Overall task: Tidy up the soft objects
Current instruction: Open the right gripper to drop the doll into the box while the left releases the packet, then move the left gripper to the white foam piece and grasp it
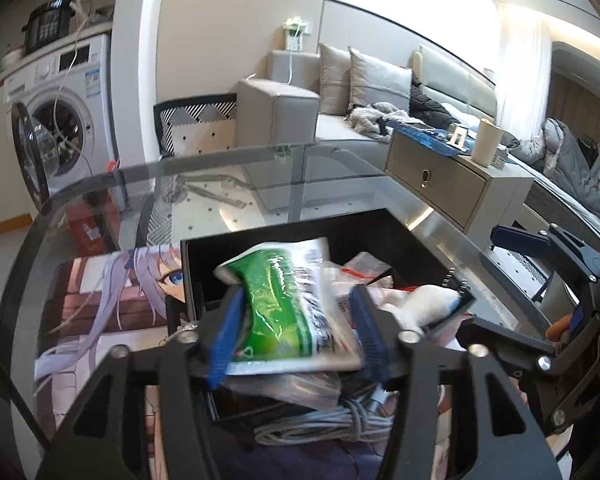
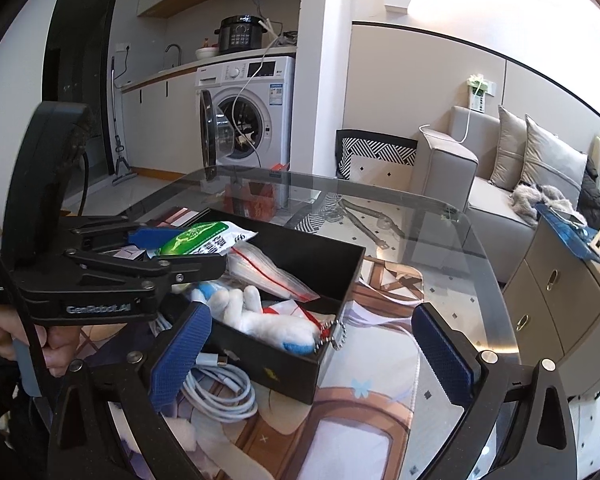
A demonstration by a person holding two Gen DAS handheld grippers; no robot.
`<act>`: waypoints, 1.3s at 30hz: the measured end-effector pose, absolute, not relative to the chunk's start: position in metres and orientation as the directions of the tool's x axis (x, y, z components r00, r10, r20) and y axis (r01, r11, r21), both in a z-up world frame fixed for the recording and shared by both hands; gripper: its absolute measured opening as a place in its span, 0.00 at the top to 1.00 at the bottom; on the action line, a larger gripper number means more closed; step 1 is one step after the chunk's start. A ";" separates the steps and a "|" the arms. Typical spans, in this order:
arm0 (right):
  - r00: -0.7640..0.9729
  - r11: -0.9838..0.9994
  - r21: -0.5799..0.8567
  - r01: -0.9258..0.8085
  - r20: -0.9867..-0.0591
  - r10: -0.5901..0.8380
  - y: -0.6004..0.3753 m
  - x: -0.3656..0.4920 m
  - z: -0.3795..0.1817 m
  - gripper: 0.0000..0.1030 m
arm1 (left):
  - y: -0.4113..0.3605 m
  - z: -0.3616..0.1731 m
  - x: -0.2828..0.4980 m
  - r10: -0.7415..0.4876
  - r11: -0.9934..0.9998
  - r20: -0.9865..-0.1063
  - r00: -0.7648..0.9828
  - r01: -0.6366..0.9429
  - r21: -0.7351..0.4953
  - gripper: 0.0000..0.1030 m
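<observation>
Your left hand-held gripper [image 1: 296,330] sits over the near end of the black box [image 1: 380,228], its blue pads [image 1: 226,336] on either side of a green-and-white plastic packet [image 1: 284,304]. The left pad lies against the packet's edge, while the right pad looks slightly off it; blur there leaves the contact unclear. The jaws stand at a middling width, and the packet lies tilted across the things already in the box.

In the right wrist view, that same packet [image 2: 198,238] pokes up past the left hand-held gripper [image 2: 180,254] at the box's far left corner.

Your right hand-held gripper [image 2: 312,354] is spread wide with nothing between its pads [image 2: 442,354]. It hangs over the anime-print mat [image 2: 360,420], just beside the near corner of the black box [image 2: 300,368].

Inside the box you have a white plush toy with blue patches [image 2: 260,316], its ball chain [image 2: 334,334] draped over the rim, and clear zip bags with red seal lines [image 2: 268,272] lying behind it. A coiled white cable [image 2: 220,394] rests on the mat against the outside of the box, on the near side.

The box and mat are on a round glass bench [image 2: 440,216]. Beyond it stand a washing machine with its door open [image 2: 252,116] and a grey sofa [image 2: 496,188].

Your fingers [image 2: 56,344] wrap the left gripper's handle at the left edge of the right wrist view.
</observation>
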State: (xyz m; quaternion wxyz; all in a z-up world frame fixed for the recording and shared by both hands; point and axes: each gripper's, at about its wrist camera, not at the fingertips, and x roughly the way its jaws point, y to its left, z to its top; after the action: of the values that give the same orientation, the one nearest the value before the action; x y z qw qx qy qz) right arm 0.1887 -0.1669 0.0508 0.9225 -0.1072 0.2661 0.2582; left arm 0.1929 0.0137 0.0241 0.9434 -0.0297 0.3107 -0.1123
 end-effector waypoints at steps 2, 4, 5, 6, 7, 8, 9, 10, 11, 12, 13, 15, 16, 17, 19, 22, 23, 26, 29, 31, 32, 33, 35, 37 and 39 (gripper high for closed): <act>0.726 0.849 -0.044 -0.527 -0.542 0.422 -0.171 0.183 0.051 0.01 | 0.012 0.029 0.185 -0.221 0.975 -0.570 0.791 0.199 -0.101 0.40; 0.727 0.853 -0.034 -0.521 -0.541 0.423 -0.174 0.177 0.051 0.01 | 0.011 0.032 0.179 -0.211 0.977 -0.570 0.794 0.195 -0.090 0.20; 0.726 0.853 -0.027 -0.521 -0.540 0.426 -0.176 0.174 0.051 0.01 | 0.012 0.034 0.174 -0.199 0.979 -0.562 0.803 0.184 -0.084 0.08; 0.725 0.853 -0.021 -0.521 -0.538 0.429 -0.178 0.172 0.051 0.01 | 0.013 0.035 0.171 -0.189 0.981 -0.554 0.811 0.175 -0.078 0.05; 0.724 0.854 -0.013 -0.520 -0.537 0.433 -0.179 0.169 0.051 0.01 | 0.016 0.038 0.166 -0.183 0.983 -0.545 0.818 0.170 -0.074 0.05; 0.722 0.854 -0.007 -0.520 -0.539 0.435 -0.181 0.167 0.050 0.01 | 0.017 0.039 0.164 -0.182 0.983 -0.545 0.819 0.168 -0.076 0.04; 0.715 0.853 0.002 -0.523 -0.544 0.439 -0.182 0.164 0.049 0.01 | 0.019 0.040 0.161 -0.183 0.983 -0.545 0.818 0.167 -0.080 0.02; 0.711 0.852 0.002 -0.524 -0.549 0.439 -0.181 0.164 0.049 0.01 | 0.022 0.040 0.158 -0.183 0.983 -0.543 0.819 0.163 -0.086 0.00; 0.710 0.851 -0.002 -0.524 -0.552 0.436 -0.181 0.162 0.048 0.01 | 0.024 0.041 0.155 -0.181 0.983 -0.540 0.822 0.158 -0.090 0.00; 0.711 0.852 -0.008 -0.523 -0.555 0.432 -0.180 0.159 0.047 0.01 | 0.027 0.041 0.151 -0.176 0.984 -0.538 0.824 0.150 -0.092 0.00; 0.709 0.853 -0.009 -0.522 -0.560 0.429 -0.180 0.158 0.046 0.01 | 0.027 0.041 0.149 -0.173 0.985 -0.539 0.824 0.146 -0.093 0.00; 0.703 0.852 -0.004 -0.523 -0.567 0.429 -0.180 0.154 0.044 0.01 | 0.030 0.040 0.143 -0.170 0.985 -0.544 0.822 0.140 -0.096 0.00; 0.703 0.853 -0.003 -0.522 -0.568 0.428 -0.180 0.152 0.043 0.01 | 0.031 0.038 0.139 -0.167 0.986 -0.545 0.822 0.138 -0.095 0.00; 0.701 0.852 -0.001 -0.523 -0.569 0.429 -0.180 0.150 0.043 0.01 | 0.031 0.037 0.136 -0.163 0.987 -0.548 0.820 0.135 -0.091 0.00; 0.698 0.852 0.004 -0.524 -0.570 0.432 -0.180 0.146 0.042 0.01 | 0.030 0.035 0.129 -0.156 0.988 -0.552 0.819 0.131 -0.085 0.00; 0.693 0.848 0.006 -0.529 -0.575 0.436 -0.179 0.140 0.040 0.01 | 0.031 0.033 0.122 -0.159 0.987 -0.557 0.815 0.130 -0.090 0.00; 0.690 0.847 0.006 -0.532 -0.577 0.437 -0.179 0.138 0.039 0.01 | 0.031 0.031 0.120 -0.160 0.987 -0.562 0.812 0.131 -0.092 0.00; 0.681 0.842 0.006 -0.539 -0.586 0.440 -0.177 0.133 0.036 0.01 | 0.028 0.027 0.113 -0.160 0.987 -0.569 0.807 0.132 -0.091 0.00; 0.675 0.840 0.006 -0.542 -0.592 0.440 -0.177 0.129 0.034 0.01 | 0.023 0.022 0.108 -0.169 0.986 -0.584 0.794 0.145 -0.088 0.00; 0.675 0.842 0.009 -0.540 -0.593 0.439 -0.178 0.127 0.032 0.01 | 0.021 0.019 0.106 -0.164 0.986 -0.595 0.787 0.148 -0.076 0.00; 0.675 0.843 0.011 -0.537 -0.593 0.438 -0.178 0.126 0.032 0.01 | 0.019 0.016 0.104 -0.160 0.987 -0.600 0.784 0.147 -0.071 0.00; 0.676 0.846 0.013 -0.534 -0.594 0.436 -0.179 0.125 0.031 0.01 | 0.018 0.014 0.103 -0.160 0.987 -0.603 0.782 0.147 -0.071 0.00; 0.674 0.847 0.019 -0.531 -0.597 0.436 -0.181 0.124 0.030 0.01 | 0.016 0.009 0.100 -0.167 0.985 -0.614 0.772 0.151 -0.078 0.00; 0.671 0.847 0.018 -0.531 -0.602 0.433 -0.182 0.122 0.028 0.01 | 0.013 0.005 0.097 -0.175 0.984 -0.622 0.763 0.158 -0.084 0.00; 0.667 0.848 0.019 -0.530 -0.608 0.431 -0.182 0.122 0.026 0.01 | 0.010 0.000 0.094 -0.189 0.981 -0.636 0.748 0.174 -0.087 0.00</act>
State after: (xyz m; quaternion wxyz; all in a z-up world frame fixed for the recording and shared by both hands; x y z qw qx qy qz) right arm 0.1217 -0.1823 0.0262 0.9094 -0.0797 0.3110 0.2644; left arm 0.0937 0.0097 -0.0004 0.9349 -0.0110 0.3411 -0.0971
